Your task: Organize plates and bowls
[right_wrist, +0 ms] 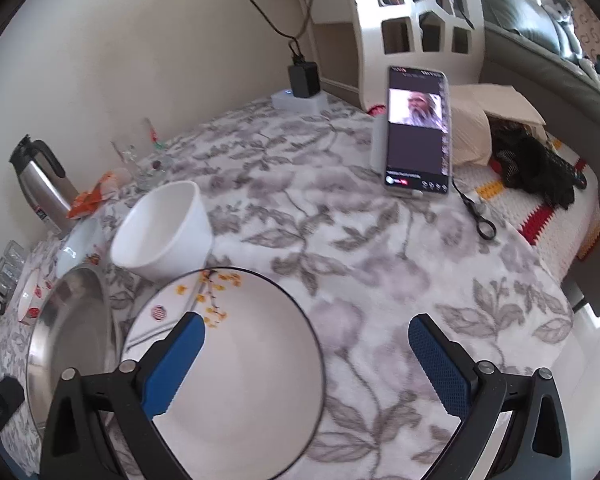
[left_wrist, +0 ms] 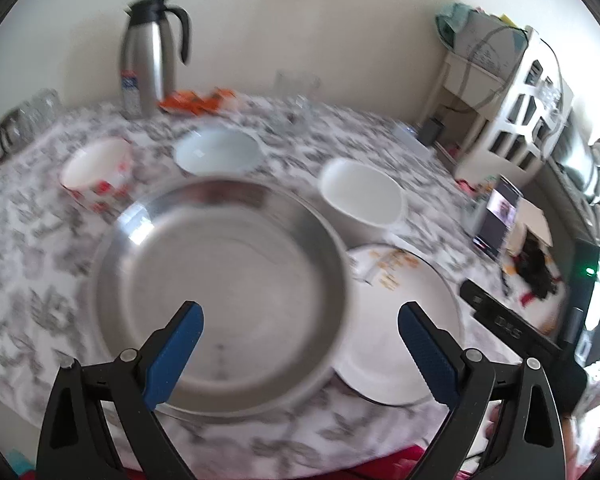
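A large steel plate lies on the flowered tablecloth, its right edge over a white plate with yellow flowers. My left gripper hovers open above the steel plate's near side, holding nothing. Behind stand a plain white bowl, a pale blue bowl and a white bowl with red print. In the right wrist view my right gripper is open over the near right part of the flowered plate. The steel plate lies to its left and the white bowl behind it.
A steel thermos jug, orange packets and glasses stand at the table's back. A phone leans upright at the right, with scissors near it. A white shelf unit and a sofa lie beyond the table.
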`<state>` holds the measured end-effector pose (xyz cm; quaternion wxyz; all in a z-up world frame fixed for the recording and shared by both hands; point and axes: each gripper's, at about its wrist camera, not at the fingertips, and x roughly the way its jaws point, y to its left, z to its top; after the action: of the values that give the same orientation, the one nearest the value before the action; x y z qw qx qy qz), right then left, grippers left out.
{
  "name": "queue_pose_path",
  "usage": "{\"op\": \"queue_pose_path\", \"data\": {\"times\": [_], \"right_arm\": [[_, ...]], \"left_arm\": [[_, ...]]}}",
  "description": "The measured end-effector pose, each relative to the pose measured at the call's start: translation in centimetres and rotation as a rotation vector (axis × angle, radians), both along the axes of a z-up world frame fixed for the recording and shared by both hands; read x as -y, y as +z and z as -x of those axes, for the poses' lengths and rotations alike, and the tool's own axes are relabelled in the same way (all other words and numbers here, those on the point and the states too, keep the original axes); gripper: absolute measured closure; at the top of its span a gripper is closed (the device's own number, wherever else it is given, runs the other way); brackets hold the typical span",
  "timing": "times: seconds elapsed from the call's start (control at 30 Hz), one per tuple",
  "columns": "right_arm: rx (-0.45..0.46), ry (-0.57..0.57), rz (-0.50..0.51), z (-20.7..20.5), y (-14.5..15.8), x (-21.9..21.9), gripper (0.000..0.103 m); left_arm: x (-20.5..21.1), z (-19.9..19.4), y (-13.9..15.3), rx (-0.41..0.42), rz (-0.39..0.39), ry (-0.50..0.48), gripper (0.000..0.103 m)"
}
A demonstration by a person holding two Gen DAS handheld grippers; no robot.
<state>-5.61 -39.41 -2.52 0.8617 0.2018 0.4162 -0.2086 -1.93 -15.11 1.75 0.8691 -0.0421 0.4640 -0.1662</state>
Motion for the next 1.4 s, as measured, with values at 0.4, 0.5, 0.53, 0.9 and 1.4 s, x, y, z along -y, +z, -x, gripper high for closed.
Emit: {"op": "queue_pose_path", "data": {"times": [0.4, 0.5, 0.53, 0.9, 1.4], "right_arm": [[-0.001, -0.012, -0.078, 0.5, -1.3, 1.9, 0.014], [-0.003, -0.006, -0.101, 0.6, -1.6, 2.1, 0.018], [-0.005, -0.004, -0.12, 0.6, -1.8, 2.2, 0.018], [-0.043, 0.033, -0.21, -0.2, -3.3, 1.6, 0.021], [0.001, 0.036, -0.308, -1.5, -4.9, 2.6, 0.071]], "left_arm": [[4.9, 3.5, -1.7, -0.102, 0.061, -0.114, 0.006], [5.6, 3.7, -3.1, -0.174, 0.052, -0.119, 0.008], [5.8, 3.7, -3.5, -0.192, 0.042, -0.117, 0.01], [4.8, 2.2, -7.2, -0.358, 0.065, -0.007, 0.024], [4.0, 0.6, -9.5, -0.392, 0.088, 0.129, 0.07]]}}
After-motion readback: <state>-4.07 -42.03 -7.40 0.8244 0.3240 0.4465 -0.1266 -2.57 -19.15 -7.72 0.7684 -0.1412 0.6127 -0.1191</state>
